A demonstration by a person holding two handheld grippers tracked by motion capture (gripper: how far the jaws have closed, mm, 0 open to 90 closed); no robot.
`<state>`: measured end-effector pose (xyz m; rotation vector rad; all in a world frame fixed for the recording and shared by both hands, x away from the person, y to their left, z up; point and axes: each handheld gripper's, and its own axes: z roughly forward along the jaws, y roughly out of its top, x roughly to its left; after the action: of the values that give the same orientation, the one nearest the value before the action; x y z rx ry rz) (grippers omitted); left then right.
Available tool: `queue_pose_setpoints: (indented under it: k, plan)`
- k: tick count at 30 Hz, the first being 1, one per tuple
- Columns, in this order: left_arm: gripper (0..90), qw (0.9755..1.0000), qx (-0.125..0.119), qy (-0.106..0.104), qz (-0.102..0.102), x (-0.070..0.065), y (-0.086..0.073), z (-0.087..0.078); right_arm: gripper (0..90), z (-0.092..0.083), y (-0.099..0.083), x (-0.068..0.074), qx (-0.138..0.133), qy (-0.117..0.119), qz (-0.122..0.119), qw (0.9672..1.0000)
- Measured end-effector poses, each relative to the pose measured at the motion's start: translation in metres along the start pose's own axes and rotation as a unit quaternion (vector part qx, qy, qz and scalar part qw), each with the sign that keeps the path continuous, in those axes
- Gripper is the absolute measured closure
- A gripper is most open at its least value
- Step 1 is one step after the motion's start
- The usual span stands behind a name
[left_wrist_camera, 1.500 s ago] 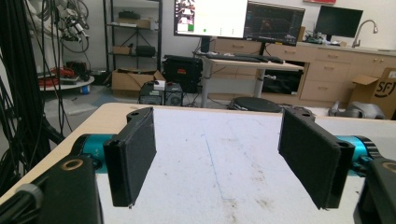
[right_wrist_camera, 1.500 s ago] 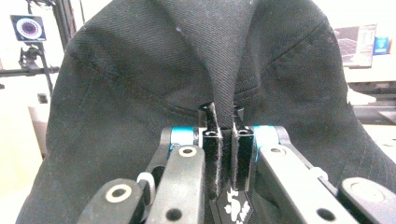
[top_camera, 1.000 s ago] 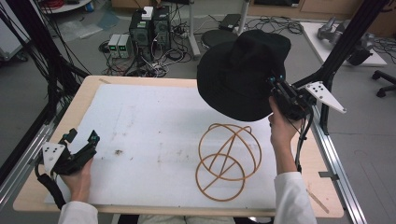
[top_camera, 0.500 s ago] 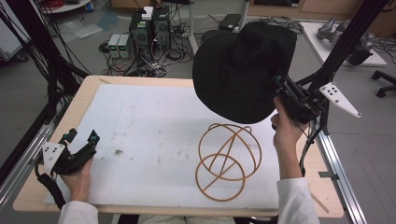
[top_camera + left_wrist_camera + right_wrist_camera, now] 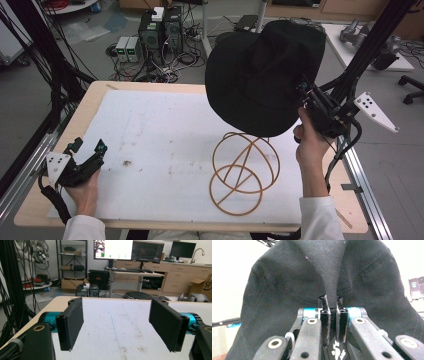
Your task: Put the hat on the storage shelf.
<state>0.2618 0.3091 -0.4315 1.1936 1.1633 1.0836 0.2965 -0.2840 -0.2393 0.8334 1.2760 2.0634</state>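
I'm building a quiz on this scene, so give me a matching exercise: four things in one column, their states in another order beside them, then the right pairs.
Things:
1. black hat
2. wire stand
3. left gripper
4. right gripper

States:
A. jaws wide apart, nothing between them
B. standing on the white mat, nothing on it
C. held up in the air above the table
D. jaws pinched on a fold of fabric

Pairs: 1-C, 2-B, 3-A, 4-D
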Motion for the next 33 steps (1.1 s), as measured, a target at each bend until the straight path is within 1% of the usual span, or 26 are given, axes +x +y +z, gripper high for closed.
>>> queue_pose_setpoints:
  k: [3,4,8,12,16,19,20,27,30,33]
  plan:
    - [27.9,1.0000,0.000,-0.001,-0.001,0.000,0.000,0.000,86.2,-0.003,0.003,-0.001,-0.005,0.009,0.006,0.9999]
    - [27.8,1.0000,0.001,-0.001,0.000,0.000,0.000,0.000,86.2,-0.005,0.004,0.000,-0.008,0.015,0.012,0.9998]
    - [27.9,1.0000,0.002,-0.001,-0.002,0.000,0.000,0.000,86.1,-0.010,0.005,0.001,-0.004,0.048,0.022,0.9986]
    - [27.9,1.0000,0.001,-0.001,-0.004,0.001,0.000,0.000,86.1,-0.013,0.003,0.005,0.017,0.080,0.026,0.9963]
    - [27.9,1.0000,0.002,-0.002,-0.004,0.001,0.000,0.000,86.1,-0.016,-0.002,0.010,0.034,0.102,0.019,0.9940]
    - [27.9,1.0000,0.002,-0.002,-0.004,0.001,0.000,0.000,86.1,-0.019,-0.006,0.013,0.042,0.119,0.026,0.9917]
    - [27.9,1.0000,0.002,-0.002,-0.005,0.001,0.000,0.000,86.1,-0.020,-0.006,0.013,0.045,0.125,0.024,0.9908]
    - [27.9,1.0000,0.003,-0.002,-0.005,0.001,0.000,-0.001,86.2,-0.026,-0.010,0.017,0.073,0.150,0.021,0.9857]
    - [27.9,1.0000,0.003,-0.002,-0.007,0.001,0.000,-0.001,86.2,-0.029,-0.013,0.019,0.089,0.160,0.019,0.9828]
    - [27.9,1.0000,0.003,-0.002,-0.007,0.001,0.000,-0.001,86.2,-0.033,-0.017,0.020,0.099,0.166,0.021,0.9810]
